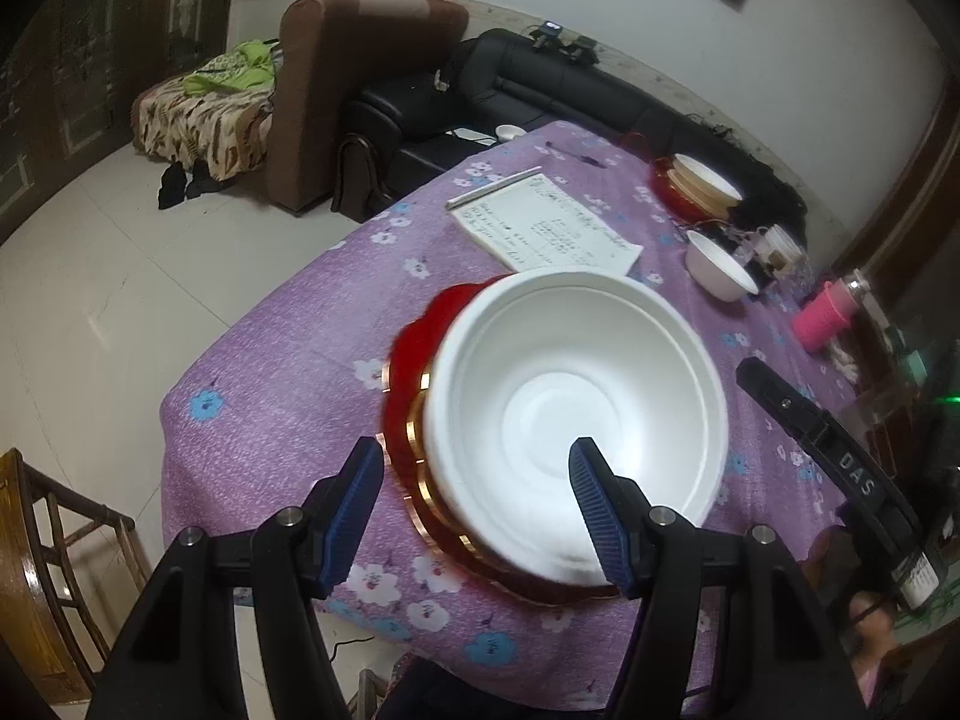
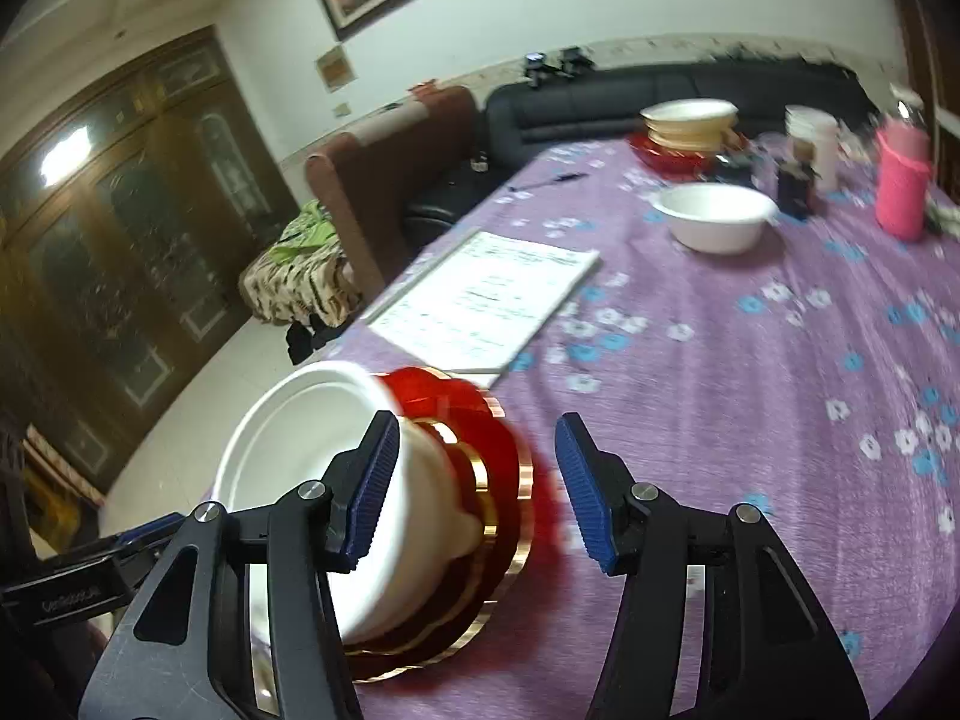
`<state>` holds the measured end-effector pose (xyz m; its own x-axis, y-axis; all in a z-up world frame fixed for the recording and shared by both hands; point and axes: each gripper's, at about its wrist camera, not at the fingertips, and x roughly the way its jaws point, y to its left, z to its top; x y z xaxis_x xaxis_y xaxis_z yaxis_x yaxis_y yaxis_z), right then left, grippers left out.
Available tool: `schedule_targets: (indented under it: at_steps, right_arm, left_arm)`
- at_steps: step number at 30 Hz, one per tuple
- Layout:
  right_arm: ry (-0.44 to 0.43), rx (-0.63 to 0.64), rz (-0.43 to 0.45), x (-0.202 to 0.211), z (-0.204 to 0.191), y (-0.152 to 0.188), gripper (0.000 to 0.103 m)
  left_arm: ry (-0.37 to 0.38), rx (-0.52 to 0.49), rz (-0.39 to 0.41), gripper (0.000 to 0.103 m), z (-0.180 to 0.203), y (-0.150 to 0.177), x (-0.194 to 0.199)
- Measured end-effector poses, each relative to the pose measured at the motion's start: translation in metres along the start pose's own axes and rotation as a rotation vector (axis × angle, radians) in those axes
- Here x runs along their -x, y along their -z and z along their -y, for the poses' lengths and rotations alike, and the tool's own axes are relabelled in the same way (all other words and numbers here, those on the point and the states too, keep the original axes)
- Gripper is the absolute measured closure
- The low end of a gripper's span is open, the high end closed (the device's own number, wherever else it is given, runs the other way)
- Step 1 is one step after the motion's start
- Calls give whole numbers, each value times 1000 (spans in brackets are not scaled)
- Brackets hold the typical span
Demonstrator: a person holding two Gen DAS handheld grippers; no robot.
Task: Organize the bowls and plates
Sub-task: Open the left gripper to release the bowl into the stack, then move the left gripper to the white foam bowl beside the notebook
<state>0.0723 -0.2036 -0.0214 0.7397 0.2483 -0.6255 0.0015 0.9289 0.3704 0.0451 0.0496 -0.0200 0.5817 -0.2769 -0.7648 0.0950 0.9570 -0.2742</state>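
One white bowl (image 1: 576, 414) sits in red plate (image 1: 414, 330), 2nd bowl (image 1: 720, 267) apart.

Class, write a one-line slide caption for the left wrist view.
Open left gripper above a white bowl stacked on a gold-rimmed red plate, purple floral tablecloth beneath.

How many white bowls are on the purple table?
3: near white bowl on the red plate, lone white bowl mid-table, far white bowl atop the far stack. More may hide nested.

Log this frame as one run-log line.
stage: bowl placed | left gripper: open | right gripper: open | white bowl: on red plate, unheld
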Motion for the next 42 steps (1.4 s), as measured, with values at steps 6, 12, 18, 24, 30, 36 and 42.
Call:
schedule_targets:
  at_steps: [6,12,18,24,30,36,42]
  right_arm:
    - [33,-146,-29,6,65,-15,48]
    - [51,-294,-57,11,132,-26,48]
    - [64,-378,-74,16,180,-33,48]
    - [63,-422,-82,8,213,-64,48]
    - [54,-433,-53,-5,234,-100,48]
    - [-19,-509,-43,-33,250,-131,48]
    - [-49,-582,-52,-70,271,-161,48]
  left_arm:
    - [21,-86,4,38,43,-10,0]
    - [64,-183,-30,33,105,-12,-18]
    - [37,-245,-84,23,166,-8,-58]
    - [70,-136,-119,23,206,-35,-92]
    - [18,-170,-36,23,229,-56,-88]
    - [-87,-67,44,23,235,-94,-123]
    - [-126,120,16,23,226,-127,-187]
